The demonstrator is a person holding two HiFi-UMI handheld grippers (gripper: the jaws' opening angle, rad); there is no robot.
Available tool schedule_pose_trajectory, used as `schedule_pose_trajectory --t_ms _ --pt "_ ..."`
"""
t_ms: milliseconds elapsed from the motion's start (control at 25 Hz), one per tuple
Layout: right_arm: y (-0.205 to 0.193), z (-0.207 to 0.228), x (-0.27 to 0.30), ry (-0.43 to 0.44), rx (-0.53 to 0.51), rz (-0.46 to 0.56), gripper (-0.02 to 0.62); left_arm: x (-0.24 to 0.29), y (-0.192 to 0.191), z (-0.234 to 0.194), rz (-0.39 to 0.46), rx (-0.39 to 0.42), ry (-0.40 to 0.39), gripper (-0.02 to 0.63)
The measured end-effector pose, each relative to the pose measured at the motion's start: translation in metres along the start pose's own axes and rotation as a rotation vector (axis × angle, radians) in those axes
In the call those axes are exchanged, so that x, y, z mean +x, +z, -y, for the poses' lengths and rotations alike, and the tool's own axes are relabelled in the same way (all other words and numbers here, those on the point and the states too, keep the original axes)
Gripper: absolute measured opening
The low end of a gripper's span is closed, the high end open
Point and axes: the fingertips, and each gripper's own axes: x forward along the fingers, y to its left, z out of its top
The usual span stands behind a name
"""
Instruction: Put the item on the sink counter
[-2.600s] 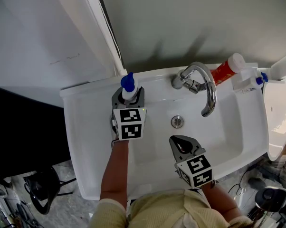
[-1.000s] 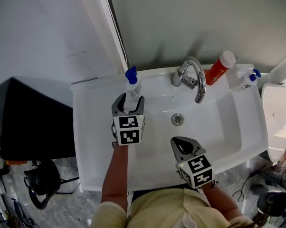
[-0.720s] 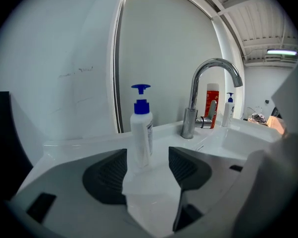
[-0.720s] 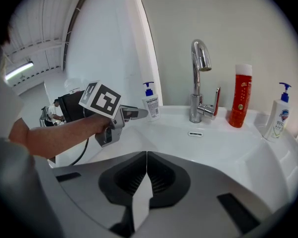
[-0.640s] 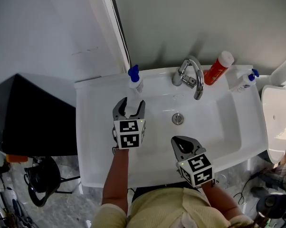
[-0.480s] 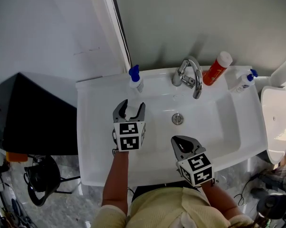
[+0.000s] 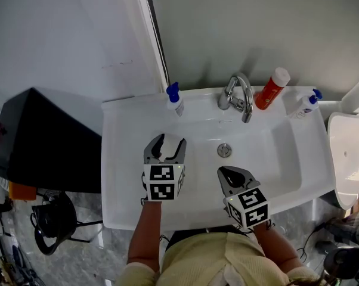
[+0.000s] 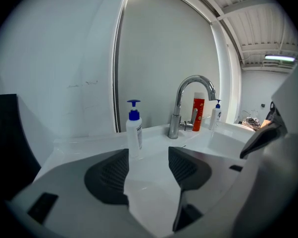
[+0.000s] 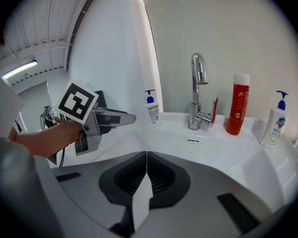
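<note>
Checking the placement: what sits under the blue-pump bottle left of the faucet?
Only the white sink counter; the blue-pump bottle stands upright on it. Its base hides the spot directly beneath.

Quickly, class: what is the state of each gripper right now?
Left gripper: open, fingers apart, nothing between them; the pump bottle stands beyond on the sink counter.
Right gripper: closed, fingers together, holding nothing.
</note>
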Motion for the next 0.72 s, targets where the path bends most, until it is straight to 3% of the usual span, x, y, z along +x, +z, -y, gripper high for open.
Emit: schedule_pose_trajectory --t_ms 520,720 --pt "0.010 -0.005 0.000 0.010 -0.018 0.027 0.025 -0.044 -0.008 0.023 -0.003 -0.073 -0.070 0.265" --pt "0.010 -0.011 -0.001 0.021 -0.025 0.030 0.025 -0.056 -0.020 0.026 -0.040 -0.109 -0.094 0.259"
